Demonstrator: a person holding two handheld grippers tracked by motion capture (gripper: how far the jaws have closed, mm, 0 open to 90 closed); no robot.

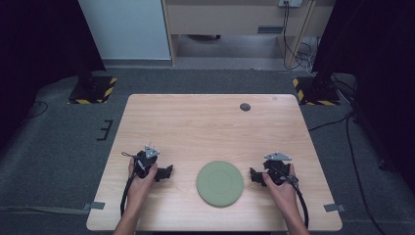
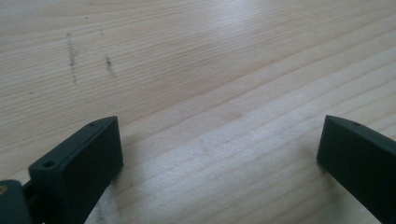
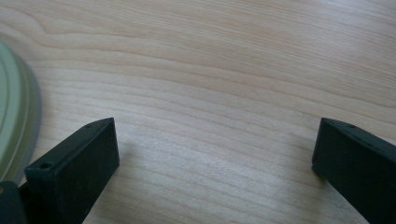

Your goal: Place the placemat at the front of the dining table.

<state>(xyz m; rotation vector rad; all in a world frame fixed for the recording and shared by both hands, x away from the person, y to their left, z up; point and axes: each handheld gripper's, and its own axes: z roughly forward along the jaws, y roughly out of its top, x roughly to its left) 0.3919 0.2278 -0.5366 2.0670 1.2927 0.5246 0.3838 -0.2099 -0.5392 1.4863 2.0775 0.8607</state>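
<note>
A: Logging the state now. The green plate [image 1: 219,183] is lying flat on the near middle of the wooden table [image 1: 205,122], between the two tools. The left gripper [image 1: 169,171] is resting just left of it, the right gripper [image 1: 252,175] just right of it, both pointing inward at the plate and neither touching it

B: Jaw state?

A: Both are standing wide apart and holding nothing. In the left gripper view the left gripper [image 2: 219,140] is framing bare wood; the same is showing for the right gripper [image 3: 215,140] in its own view

B: Judgement on the step?

A: It is looking like an approach to the plate. The rim is low and thin, so I am advising that one jaw be slid flat under the edge with the other coming down on top, biting squarely on the rim and not pushing the plate sideways across the table

B: View differences?

A: The high view is giving the layout: plate centred between the hands, a dark round grommet [image 1: 245,106] far off. The right gripper view is catching the plate [image 3: 16,116] edge at its left border, close beside its jaw. The left gripper view is showing faint dark scuff marks [image 2: 72,58] on the wood
</note>
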